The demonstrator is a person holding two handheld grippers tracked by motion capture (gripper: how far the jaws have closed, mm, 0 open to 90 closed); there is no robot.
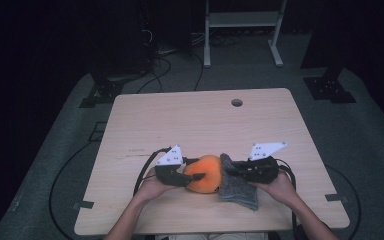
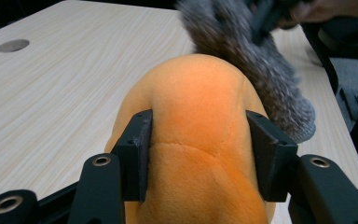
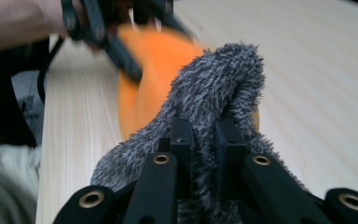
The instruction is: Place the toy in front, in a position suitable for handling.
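An orange plush ball [image 1: 205, 174] lies near the front edge of the wooden table [image 1: 180, 120], touching a grey fuzzy cloth [image 1: 237, 189] on its right. My left gripper [image 1: 192, 175] comes in from the left. In the left gripper view its jaws press into both sides of the orange plush [image 2: 200, 107], and the grey cloth [image 2: 251, 56] rises behind it. My right gripper [image 1: 230, 170] comes in from the right. Its jaws are shut on a fold of the grey cloth [image 3: 219, 88], pinching it at the right gripper [image 3: 205, 135], with the orange plush [image 3: 149, 70] just beyond.
A round cable hole [image 1: 237, 102] sits near the table's far edge. Behind the table stand a white frame [image 1: 242, 20] and dark stands with cables on the grey floor. The table's far half is bare wood.
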